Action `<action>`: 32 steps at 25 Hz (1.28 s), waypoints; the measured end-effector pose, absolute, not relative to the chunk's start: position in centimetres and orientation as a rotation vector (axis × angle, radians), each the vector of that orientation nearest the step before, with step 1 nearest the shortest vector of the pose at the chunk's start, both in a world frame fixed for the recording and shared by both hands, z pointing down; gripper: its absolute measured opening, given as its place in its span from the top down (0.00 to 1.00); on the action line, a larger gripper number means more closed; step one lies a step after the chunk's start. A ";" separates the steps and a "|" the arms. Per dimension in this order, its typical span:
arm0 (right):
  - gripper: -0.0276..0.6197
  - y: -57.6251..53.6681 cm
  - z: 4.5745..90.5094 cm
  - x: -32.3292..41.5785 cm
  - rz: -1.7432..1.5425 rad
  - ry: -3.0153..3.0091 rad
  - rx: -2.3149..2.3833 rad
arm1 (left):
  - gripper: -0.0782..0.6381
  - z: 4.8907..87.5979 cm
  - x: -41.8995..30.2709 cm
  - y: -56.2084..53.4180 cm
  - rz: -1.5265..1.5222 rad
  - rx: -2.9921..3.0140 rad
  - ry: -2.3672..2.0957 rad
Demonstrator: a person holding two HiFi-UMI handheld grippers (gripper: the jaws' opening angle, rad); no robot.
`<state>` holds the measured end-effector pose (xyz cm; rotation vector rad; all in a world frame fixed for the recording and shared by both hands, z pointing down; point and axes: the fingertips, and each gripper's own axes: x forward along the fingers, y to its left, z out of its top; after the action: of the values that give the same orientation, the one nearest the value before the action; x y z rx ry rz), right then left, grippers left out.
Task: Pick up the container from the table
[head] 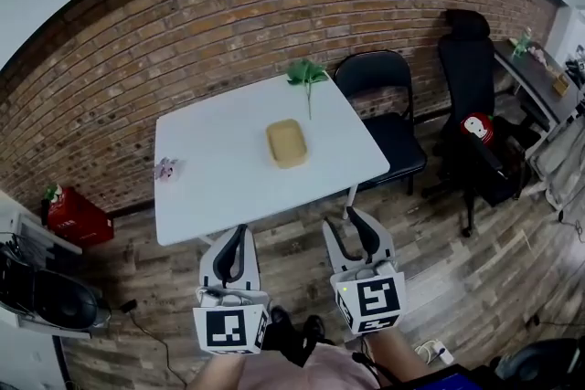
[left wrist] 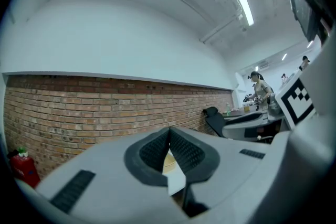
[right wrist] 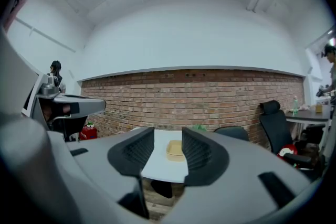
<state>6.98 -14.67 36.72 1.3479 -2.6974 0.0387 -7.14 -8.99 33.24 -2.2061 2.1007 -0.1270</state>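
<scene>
The tan shallow container (head: 286, 143) lies near the middle of the white table (head: 210, 196), open side up. Both grippers hang short of the table's near edge, well apart from the container. My left gripper (head: 239, 235) has its jaws together at the tips, nothing between them; in its own view (left wrist: 169, 131) a sliver of the container (left wrist: 167, 162) shows below the tips. My right gripper (head: 341, 219) stands open and empty. In the right gripper view (right wrist: 168, 136) the container (right wrist: 175, 150) shows far off in the gap between the pads, on the table (right wrist: 160, 168).
A green plant sprig (head: 306, 73) lies at the table's far edge and a small pink object (head: 166, 168) at its left edge. A black folding chair (head: 388, 105) and an office chair (head: 471, 87) stand to the right, a red box (head: 78, 216) to the left. A brick wall is behind.
</scene>
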 end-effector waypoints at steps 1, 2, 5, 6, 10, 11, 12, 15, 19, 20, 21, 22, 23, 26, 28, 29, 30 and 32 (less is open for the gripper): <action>0.70 -15.1 36.7 6.8 0.035 -2.700 1.343 | 0.88 33.2 -7.3 -9.4 -0.126 -2.200 2.104; 0.70 -15.5 36.7 6.7 0.031 -2.704 1.336 | 0.88 33.3 -7.4 -9.7 -0.125 -2.195 2.110; 0.70 -16.8 37.1 6.2 0.029 -2.706 1.319 | 0.88 33.7 -8.0 -10.7 -0.125 -2.182 2.132; 0.70 -17.3 37.2 6.1 0.030 -2.705 1.317 | 0.88 33.7 -8.2 -11.1 -0.124 -2.178 2.137; 0.70 -19.6 37.4 4.9 0.022 -2.703 1.302 | 0.88 33.8 -9.4 -13.3 -0.118 -2.162 2.148; 0.70 -20.1 37.6 4.5 0.023 -2.701 1.297 | 0.88 34.1 -9.8 -13.8 -0.121 -2.162 2.152; 0.70 -20.8 37.9 4.2 0.026 -2.697 1.292 | 0.88 34.4 -10.2 -14.5 -0.124 -2.163 2.156; 0.70 -23.1 38.8 3.1 0.035 -2.682 1.282 | 0.88 35.3 -11.4 -16.8 -0.127 -2.171 2.170; 0.70 -27.0 40.1 1.7 0.064 -2.655 1.284 | 0.88 36.5 -13.4 -20.7 -0.128 -2.186 2.189; 0.70 -28.0 40.4 1.3 0.070 -2.647 1.285 | 0.88 36.7 -13.9 -21.8 -0.127 -2.190 2.191; 0.70 -29.0 40.7 0.9 0.072 -2.638 1.287 | 0.88 36.8 -14.4 -22.8 -0.125 -2.194 2.192; 0.70 -30.0 40.8 0.5 0.074 -2.630 1.290 | 0.88 36.9 -14.9 -23.9 -0.124 -2.198 2.191; 0.70 -31.1 40.9 0.2 0.076 -2.623 1.293 | 0.88 36.9 -15.4 -24.9 -0.120 -2.201 2.190; 0.70 -34.0 40.7 -0.9 0.078 -2.613 1.303 | 0.88 36.6 -16.9 -27.9 -0.104 -2.201 2.188; 0.71 -35.8 40.5 -1.6 0.070 -2.608 1.309 | 0.88 36.3 -17.7 -29.7 -0.090 -2.201 2.182; 0.71 -36.7 40.3 -2.0 0.062 -2.605 1.312 | 0.88 36.1 -18.1 -30.5 -0.080 -2.202 2.177; 0.71 -37.5 40.1 -2.3 0.053 -2.604 1.315 | 0.88 36.0 -18.5 -31.4 -0.070 -2.202 2.175; 0.71 -39.1 39.8 -3.1 0.034 -2.603 1.318 | 0.88 35.8 -19.3 -33.0 -0.054 -2.201 2.170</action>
<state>-3.08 -39.10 39.79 1.3181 -2.6028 0.0340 -19.29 -32.96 35.77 -2.2012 2.1700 -0.0539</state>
